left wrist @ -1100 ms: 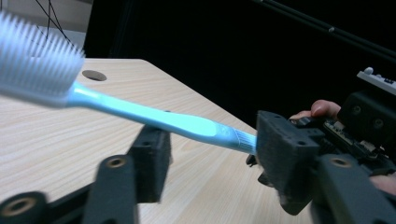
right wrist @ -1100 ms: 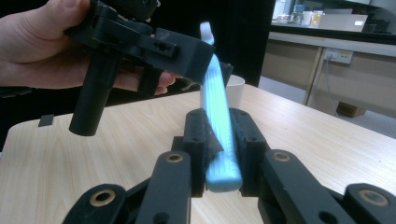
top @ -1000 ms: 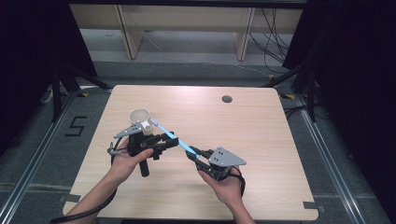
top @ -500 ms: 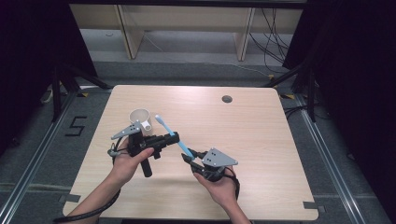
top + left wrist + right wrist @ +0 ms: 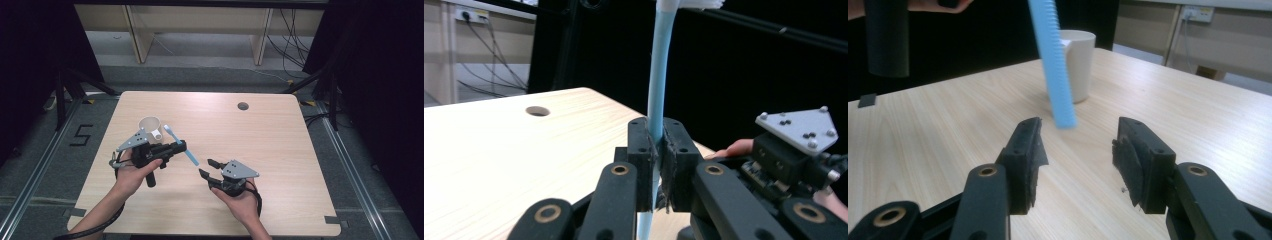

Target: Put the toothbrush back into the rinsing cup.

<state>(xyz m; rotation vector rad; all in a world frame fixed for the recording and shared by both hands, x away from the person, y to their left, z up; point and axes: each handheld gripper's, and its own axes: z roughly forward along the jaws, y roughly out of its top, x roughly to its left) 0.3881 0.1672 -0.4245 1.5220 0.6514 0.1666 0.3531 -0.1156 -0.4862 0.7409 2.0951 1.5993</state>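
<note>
Right gripper (image 5: 208,168) released toothbrush (image 5: 181,143), left gripper (image 5: 181,146) clamping it, cup (image 5: 150,127) beside

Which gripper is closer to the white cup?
Left. The left gripper holds the blue toothbrush right beside the white cup. The right gripper is open, farther toward the person's side of the table.

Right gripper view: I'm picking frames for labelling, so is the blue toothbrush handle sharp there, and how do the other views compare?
Right gripper view: the blue toothbrush handle is soft, the white cup behind it slightly blurred. Left gripper view: the handle reads clearly at the jaws, background dark. High view: even light, low detail.
</note>
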